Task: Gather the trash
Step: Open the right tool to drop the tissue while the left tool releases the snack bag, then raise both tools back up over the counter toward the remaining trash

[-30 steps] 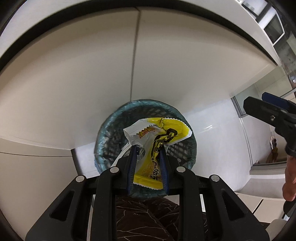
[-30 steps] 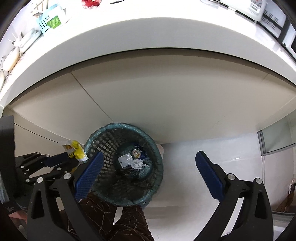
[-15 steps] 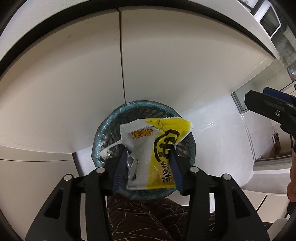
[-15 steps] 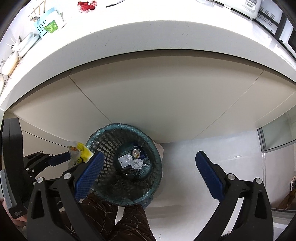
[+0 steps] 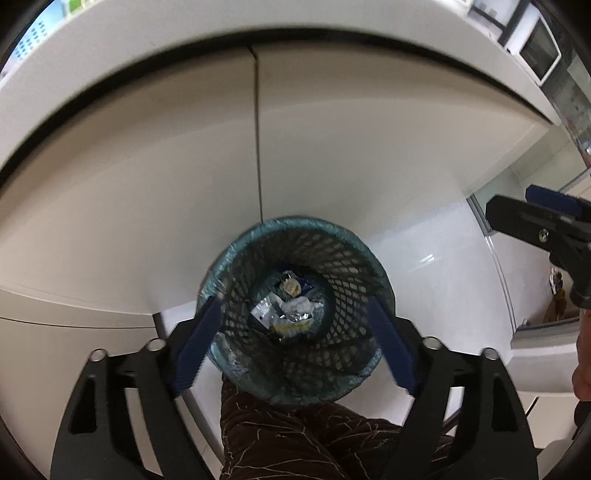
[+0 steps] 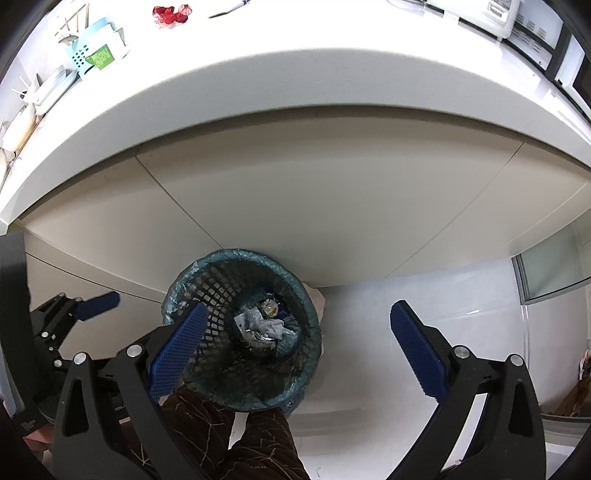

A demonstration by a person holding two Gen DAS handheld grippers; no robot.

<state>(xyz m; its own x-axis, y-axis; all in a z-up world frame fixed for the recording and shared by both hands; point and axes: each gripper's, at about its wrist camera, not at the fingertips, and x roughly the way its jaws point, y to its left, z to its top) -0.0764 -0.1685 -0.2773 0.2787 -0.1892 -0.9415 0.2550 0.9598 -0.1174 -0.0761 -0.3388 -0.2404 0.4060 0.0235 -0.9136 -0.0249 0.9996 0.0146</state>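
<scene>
A black mesh waste basket (image 5: 295,236) with a teal liner stands on the floor against the cabinet; it also shows in the right wrist view (image 6: 207,280). Crumpled wrappers (image 5: 284,314) lie at its bottom, with a yellow edge among them, also seen in the right wrist view (image 6: 262,325). My left gripper (image 5: 293,332) is open and empty, directly above the basket. My right gripper (image 6: 299,339) is open and empty, above the basket's right rim.
Beige cabinet doors (image 5: 332,155) rise behind the basket under a white counter (image 6: 295,92). On the counter lie a red scrap (image 6: 171,13) and a blue perforated holder (image 6: 86,55). A leg in dark patterned trousers (image 5: 295,435) is below the basket. White floor tiles (image 6: 443,291) lie right.
My left gripper opened wide and let go of the yellow and white snack wrapper, which is no longer between the fingers. Both grippers rose a little.
</scene>
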